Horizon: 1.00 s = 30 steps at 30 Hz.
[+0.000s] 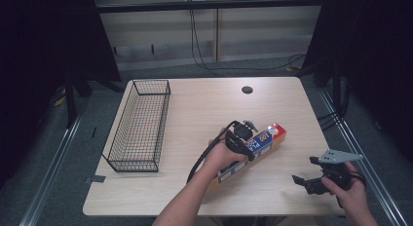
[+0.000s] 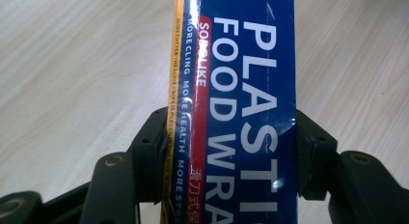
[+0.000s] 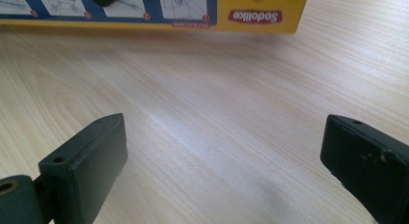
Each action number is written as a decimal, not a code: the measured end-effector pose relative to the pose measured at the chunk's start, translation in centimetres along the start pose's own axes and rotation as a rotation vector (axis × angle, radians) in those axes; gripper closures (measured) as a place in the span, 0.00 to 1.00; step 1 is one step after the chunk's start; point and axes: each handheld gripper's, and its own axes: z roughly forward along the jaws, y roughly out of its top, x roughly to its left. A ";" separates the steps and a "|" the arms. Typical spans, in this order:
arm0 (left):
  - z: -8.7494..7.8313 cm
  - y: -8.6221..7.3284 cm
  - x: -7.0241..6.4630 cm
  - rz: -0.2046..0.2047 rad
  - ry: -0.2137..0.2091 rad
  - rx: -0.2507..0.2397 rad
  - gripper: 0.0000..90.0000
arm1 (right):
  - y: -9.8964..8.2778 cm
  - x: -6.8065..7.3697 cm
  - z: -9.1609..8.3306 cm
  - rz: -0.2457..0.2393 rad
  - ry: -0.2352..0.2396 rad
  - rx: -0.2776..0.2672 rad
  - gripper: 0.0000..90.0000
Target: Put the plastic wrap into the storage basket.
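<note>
One wire basket [image 1: 139,126], black, long and narrow, standing along the left side of the pale wood worktop [image 1: 204,106]; nothing lying in it, mesh bottom showing through to the wood. One box of plastic food wrap [image 1: 253,150], blue with a yellow edge and a red-orange far end, set slantwise near the middle of the worktop, well apart from the basket. One round dark grommet [image 1: 247,89] near the far edge.

Two grippers. Left gripper [image 1: 237,144] over the middle of the box, held from the near side by the left hand [image 1: 221,157]. Seen in the left gripper view as jaws closed against both long sides of the box [image 2: 241,108], one pad on the yellow-edged side, the other on the blue side, white lettering "PLASTIC FOOD WRAP" running between them. Hard to tell whether the box rests flat on the wood or sits slightly raised.

Right gripper [image 1: 309,179] near the front right corner, held by the right hand [image 1: 348,187], grey three-cornered plate on top, apart from the box. Jaws spread wide in the right gripper view, gripping nothing, bare wood between them [image 3: 222,137]; yellow and blue side of the box [image 3: 159,9] farther off, along the top.
</note>
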 end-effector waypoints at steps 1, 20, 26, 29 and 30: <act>-0.2 0.0 0.2 -0.004 0.005 -0.005 0.47 | 0.0 0.0 0.0 -0.001 0.001 0.001 0.03; -3.6 -0.9 2.7 -0.122 0.052 -0.023 0.47 | 0.1 0.1 0.2 -0.005 0.009 0.002 0.03; -4.5 -1.2 3.5 -0.166 0.075 -0.025 0.47 | 0.1 0.1 0.2 -0.006 0.011 0.000 0.03; -5.1 -1.3 3.9 -0.176 0.078 -0.021 0.47 | 0.1 0.1 0.2 -0.004 0.013 0.003 0.03; -5.3 -1.4 4.0 -0.187 0.079 -0.028 0.47 | 0.1 0.1 0.2 -0.008 0.012 0.002 0.03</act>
